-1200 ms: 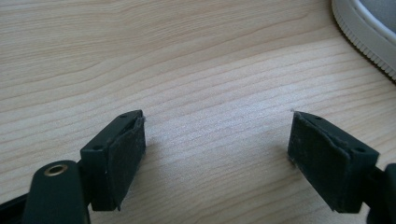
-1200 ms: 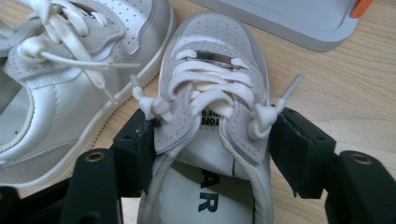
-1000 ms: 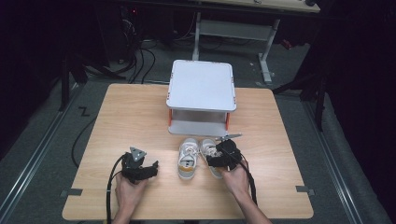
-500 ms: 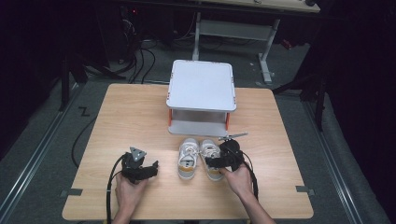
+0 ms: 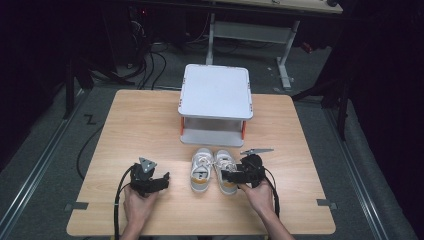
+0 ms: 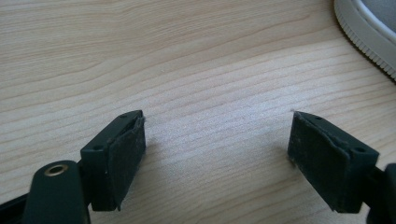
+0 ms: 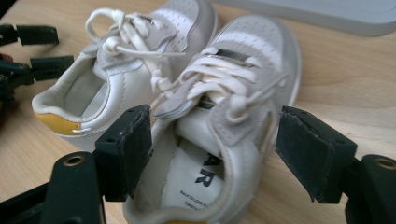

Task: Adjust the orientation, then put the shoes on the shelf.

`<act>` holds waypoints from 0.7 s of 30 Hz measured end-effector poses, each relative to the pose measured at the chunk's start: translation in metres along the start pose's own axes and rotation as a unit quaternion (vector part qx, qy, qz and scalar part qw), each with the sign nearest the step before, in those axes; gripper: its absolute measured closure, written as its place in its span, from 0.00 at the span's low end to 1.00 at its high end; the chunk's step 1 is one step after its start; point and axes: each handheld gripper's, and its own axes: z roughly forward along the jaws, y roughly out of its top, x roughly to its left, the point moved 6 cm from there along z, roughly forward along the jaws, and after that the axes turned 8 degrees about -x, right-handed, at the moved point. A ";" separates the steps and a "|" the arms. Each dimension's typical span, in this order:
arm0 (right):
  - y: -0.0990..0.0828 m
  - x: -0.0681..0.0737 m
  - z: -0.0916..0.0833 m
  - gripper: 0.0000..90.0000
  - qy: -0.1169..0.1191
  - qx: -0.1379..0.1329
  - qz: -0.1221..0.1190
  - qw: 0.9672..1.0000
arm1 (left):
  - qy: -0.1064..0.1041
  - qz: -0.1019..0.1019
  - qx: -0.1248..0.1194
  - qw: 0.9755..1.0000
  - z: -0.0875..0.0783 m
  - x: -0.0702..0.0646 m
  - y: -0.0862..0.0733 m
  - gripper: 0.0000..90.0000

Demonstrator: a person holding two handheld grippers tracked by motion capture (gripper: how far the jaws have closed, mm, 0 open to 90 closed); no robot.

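Two white sneakers sit side by side on the desk (image 5: 150, 115), just in front of the grey stand (image 5: 216, 102). The right tool (image 7: 212, 151) has just been opening; its jaws straddle the right sneaker (image 7: 219, 140) without pressing. Left of the left sneaker (image 5: 201, 170), the left tool (image 6: 217, 149) rests spread over bare wood.

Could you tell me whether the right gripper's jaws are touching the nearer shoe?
Cannot tell. In the right gripper view the right gripper straddles the nearer shoe; its right jaw stands clear, its left one overlaps the collar.
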 end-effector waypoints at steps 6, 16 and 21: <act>-0.002 -0.010 -0.015 0.31 -0.011 -0.052 -0.006 0.999 | 0.000 -0.001 0.000 1.000 0.000 0.000 0.000 0.21; -0.025 -0.050 -0.029 0.36 -0.092 -0.081 -0.018 0.992 | -0.002 0.000 0.003 1.000 0.000 -0.001 0.000 0.20; -0.039 -0.077 -0.025 0.38 -0.173 -0.074 -0.039 0.981 | -0.003 0.005 0.020 1.000 -0.001 -0.002 0.002 0.22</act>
